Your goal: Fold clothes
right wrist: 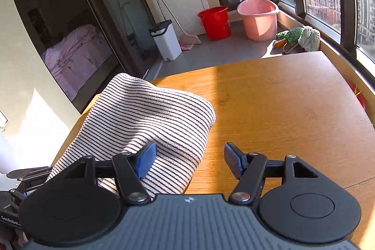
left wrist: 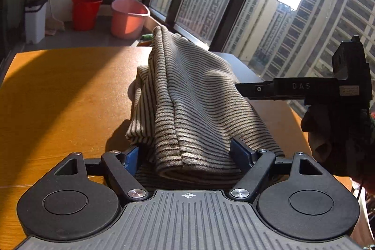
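Here, in the left wrist view, the left gripper has its jaws spread wide, and the striped garment fills the gap between the two blue pads. Whether the pads press on the cloth cannot be told. The garment lies in a folded bundle, running from the jaw gap straight ahead and rising to a ridge at its far end. It rests on the wooden table, which extends ahead and to the left of the gripper. To the right of the bundle, the right gripper is seen side-on, its black finger reaching the garment's right edge. Far ahead on the floor stand a red bucket, a pink bucket and a white bin.

In the right wrist view, the right gripper has its jaws spread apart. Its left blue pad lies over the striped garment, while the right pad is over bare wooden table. The garment sits ahead and to the left, near the table's left edge. Part of the left gripper shows at the far left, beside the cloth.
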Motion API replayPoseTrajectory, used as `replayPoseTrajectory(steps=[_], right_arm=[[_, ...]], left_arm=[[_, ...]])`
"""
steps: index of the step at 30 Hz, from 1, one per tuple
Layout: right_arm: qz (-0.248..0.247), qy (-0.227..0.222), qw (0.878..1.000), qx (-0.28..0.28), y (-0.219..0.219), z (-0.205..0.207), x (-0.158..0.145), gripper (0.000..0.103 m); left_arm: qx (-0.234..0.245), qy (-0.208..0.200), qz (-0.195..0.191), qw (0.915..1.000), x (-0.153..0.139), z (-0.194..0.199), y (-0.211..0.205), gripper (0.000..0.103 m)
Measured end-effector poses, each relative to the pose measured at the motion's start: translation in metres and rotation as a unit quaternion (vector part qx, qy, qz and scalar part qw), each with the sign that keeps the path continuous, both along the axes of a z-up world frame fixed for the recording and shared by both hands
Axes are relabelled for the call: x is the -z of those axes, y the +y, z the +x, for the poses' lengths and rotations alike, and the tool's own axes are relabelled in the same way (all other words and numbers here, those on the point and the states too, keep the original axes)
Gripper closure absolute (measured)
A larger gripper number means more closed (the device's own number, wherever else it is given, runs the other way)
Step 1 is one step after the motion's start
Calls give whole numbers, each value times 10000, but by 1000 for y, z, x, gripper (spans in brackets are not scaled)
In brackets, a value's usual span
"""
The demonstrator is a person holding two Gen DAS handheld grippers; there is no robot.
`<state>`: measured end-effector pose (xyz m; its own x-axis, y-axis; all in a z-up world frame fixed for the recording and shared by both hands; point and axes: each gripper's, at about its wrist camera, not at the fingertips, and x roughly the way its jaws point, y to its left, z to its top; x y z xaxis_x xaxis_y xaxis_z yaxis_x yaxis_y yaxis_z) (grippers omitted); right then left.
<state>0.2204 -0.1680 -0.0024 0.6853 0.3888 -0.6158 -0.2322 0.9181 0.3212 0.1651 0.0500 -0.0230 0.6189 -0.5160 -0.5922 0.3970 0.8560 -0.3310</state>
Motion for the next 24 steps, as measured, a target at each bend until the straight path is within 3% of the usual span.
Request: replayPoseTrajectory(steps=[3,10,14,17,21,24], right_arm=[[-110,-66,9999,38,9,13,0,37],[-235,-112,9995,182,12,28,4,20],[-475,-585,9971,-133,18,-1,-8,16],[-676,-977,9921,-401,24,-26,-18,3],[-1121,-1473,9775,-1008,46,-60,-24,3],[-1758,-1564,9570,-1697,87,-81,-8,17]], left_arm=[[141,55,-64,9999,3,-4,-4,18],[509,89,-339,9981,13,-12,-21,13],[840,-23,-508,9952,5,-19,-10,13],[712,-400,-731,9940,-15,-20,17,12],[119,-824,-1154,9898,-48,2,38,14],[-59,-1037,-1151,9879,-64,35,23,22]])
